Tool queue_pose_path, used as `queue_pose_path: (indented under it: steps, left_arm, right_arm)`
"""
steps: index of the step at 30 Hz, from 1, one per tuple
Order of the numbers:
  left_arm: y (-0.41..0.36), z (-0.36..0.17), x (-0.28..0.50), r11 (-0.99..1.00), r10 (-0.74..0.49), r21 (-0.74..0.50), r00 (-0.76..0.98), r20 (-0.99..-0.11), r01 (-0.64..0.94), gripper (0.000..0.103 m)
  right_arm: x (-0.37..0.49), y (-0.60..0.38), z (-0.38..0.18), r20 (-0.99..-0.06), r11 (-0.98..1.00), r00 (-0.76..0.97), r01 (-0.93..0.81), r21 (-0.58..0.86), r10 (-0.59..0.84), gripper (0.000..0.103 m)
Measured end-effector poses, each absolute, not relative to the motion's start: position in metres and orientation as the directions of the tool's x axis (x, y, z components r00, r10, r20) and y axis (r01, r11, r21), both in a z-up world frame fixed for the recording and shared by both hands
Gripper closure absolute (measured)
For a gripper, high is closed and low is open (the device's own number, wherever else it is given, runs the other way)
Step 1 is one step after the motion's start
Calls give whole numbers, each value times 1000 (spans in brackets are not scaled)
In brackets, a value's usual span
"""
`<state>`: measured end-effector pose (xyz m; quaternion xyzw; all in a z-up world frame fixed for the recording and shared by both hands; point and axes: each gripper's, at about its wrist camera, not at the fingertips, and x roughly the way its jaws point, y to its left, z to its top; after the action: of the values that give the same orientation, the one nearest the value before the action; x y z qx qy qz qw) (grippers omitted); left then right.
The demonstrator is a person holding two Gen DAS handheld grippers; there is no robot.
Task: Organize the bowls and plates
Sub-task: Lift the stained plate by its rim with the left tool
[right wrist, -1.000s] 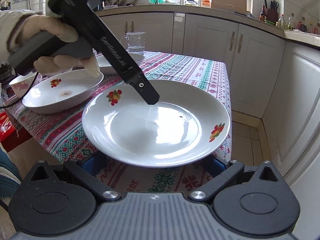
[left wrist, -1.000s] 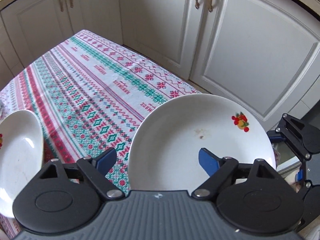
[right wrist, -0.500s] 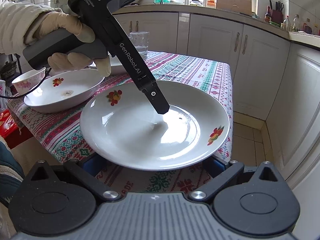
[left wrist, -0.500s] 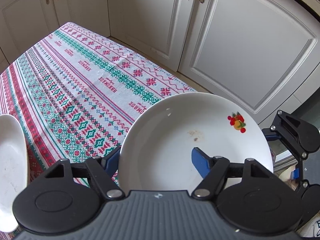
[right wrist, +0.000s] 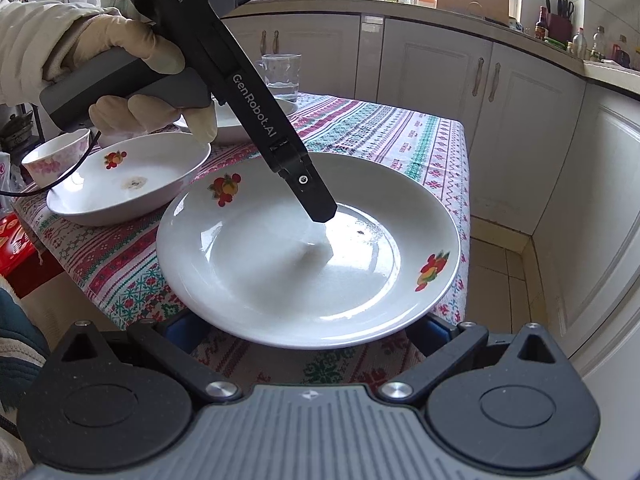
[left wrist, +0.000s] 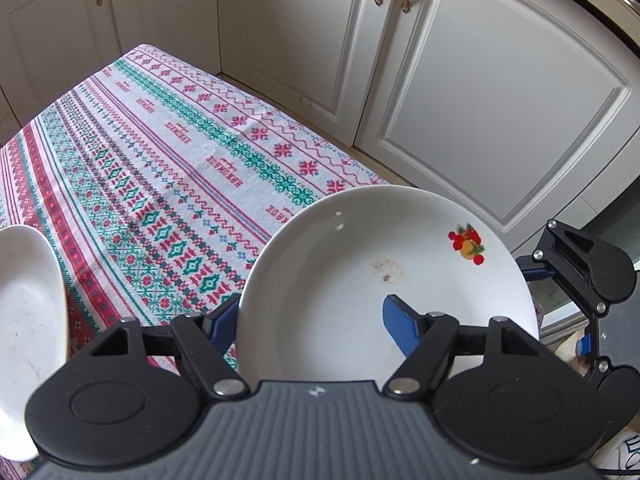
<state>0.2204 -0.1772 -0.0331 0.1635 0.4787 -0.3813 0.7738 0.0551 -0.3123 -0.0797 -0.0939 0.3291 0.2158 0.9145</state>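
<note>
I count three white plates, one small bowl and one glass mug on the surface. The big plate (right wrist: 308,248) sits in the middle of the right view, at the near corner of the striped cloth (right wrist: 400,144), with its near rim past the cloth's edge. The deep plate (right wrist: 128,178) is just left of it. The back plate (right wrist: 240,120) is half hidden behind my hand. The small bowl (right wrist: 56,156) with pink flowers is at the far left. The glass mug (right wrist: 282,76) stands at the back.

A second ago my left tongs (left wrist: 312,324) stood wider, and one blue finger was clear of the big plate's rim. Now they are clamped on that rim, one finger under it and one inside the plate.

My gloved left hand (right wrist: 132,76) wraps the grey handle at the upper left of the right view. The tongs slope down and to the right from it into the plate.

My right tongs (right wrist: 306,330) are at the bottom of the frame. Their fingers stand wide apart, half hidden under the plate's near rim.
</note>
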Motion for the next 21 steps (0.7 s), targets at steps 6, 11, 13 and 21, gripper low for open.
queue_pose_path:
  steps: [6,11,13,21]
  left_arm:
    - [-172,-27,234,672,-450,-114,281,-848,732,29]
    - [-172,-24,251,677,-458,-110,300,-837,728,29]
    - [-173,-25,257,677,-460,-106,307,-833,728,29]
    - [-175,-32,282,689,-459,-106,319,-829,717,29]
  right_arm:
    - [71,-312,-74,-646,878,678,-478,-23,351,0]
    - [89,-310,-75,-652,874,675,-484,-36,347,0]
    - [94,-309,-75,-655,873,673,-486,-44,342,0]
    - [115,-311,-77,-667,870,663,-490,-44,340,0]
